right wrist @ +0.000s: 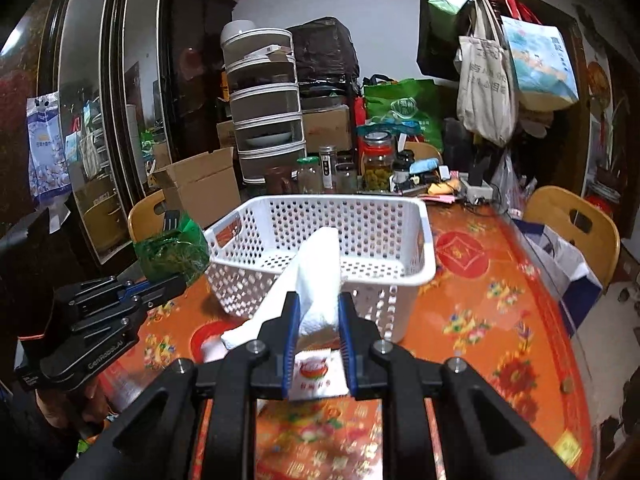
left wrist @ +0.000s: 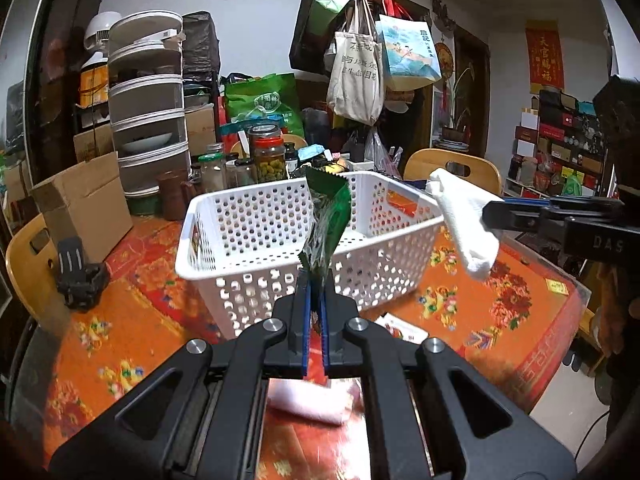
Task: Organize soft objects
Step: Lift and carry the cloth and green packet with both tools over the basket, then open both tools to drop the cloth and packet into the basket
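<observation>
Both grippers are held raised above the table (left wrist: 500, 304), each clenched on one soft thing, evidently so that both can be carried to the basket (left wrist: 256, 216) together. Covered in an orange flowered cloth, the table is the largest surface, and the white perforated basket is set on it at about twelve o'clock from both cameras, its open top turned up to receive what is brought. In the left wrist view the left gripper (left wrist: 316, 280) is closed on the lower edge of a green foil packet (left wrist: 326, 216), which is kept upright in front of the basket's near wall, probably so that it clears the rim. At three o'clock in that view the right gripper (left wrist: 490, 216) is seen pinching a white folded cloth (left wrist: 460, 220), whose loose end is left hanging beside the basket's right corner. In the right wrist view the same cloth (right wrist: 316, 280) is gripped between the blue pads (right wrist: 289, 336). Smallest, a white sachet with a red mark (right wrist: 318, 372) is left lying on the table below those jaws, not yet collected.
</observation>
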{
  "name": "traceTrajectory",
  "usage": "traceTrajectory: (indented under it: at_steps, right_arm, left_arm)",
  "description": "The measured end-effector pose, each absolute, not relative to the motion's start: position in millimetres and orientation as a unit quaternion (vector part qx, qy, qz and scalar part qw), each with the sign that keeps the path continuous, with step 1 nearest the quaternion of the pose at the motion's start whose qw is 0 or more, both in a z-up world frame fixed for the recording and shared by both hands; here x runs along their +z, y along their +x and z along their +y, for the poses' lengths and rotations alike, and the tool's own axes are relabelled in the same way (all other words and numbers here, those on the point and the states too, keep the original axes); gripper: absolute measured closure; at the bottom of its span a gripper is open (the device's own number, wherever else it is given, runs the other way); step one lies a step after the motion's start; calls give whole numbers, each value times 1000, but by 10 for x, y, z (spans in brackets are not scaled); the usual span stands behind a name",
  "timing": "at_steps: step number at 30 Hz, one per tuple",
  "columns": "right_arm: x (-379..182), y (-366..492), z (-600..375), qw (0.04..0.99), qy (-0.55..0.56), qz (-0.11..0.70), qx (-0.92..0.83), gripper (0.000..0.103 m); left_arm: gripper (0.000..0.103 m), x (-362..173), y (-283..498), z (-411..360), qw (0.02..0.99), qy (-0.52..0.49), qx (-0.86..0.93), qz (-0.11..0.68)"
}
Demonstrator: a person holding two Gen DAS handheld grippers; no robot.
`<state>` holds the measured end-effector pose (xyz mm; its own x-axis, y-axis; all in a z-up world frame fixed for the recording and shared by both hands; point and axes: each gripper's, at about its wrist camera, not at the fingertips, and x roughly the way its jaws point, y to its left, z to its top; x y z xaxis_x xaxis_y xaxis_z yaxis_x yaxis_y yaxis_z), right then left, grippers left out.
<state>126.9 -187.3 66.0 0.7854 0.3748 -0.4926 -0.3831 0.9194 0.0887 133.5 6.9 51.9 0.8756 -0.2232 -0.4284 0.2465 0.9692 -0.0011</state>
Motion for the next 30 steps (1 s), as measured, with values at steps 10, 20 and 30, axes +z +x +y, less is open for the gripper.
traceTrajectory:
  at_steps: [10,20,30]
  right_arm:
    - [842,1940,-1730,938,-24,283,201,86]
    - [778,2417,-1578,929,-38,312,197,86]
    - [605,2998,-1524,916,-44,361,171,85]
  left_arm:
    - [100,732,2174,138,959,2,-119,257]
    - [100,728,2775,120,948,1,-122,295]
    - [100,595,3347,-36,930,-1,-121,348]
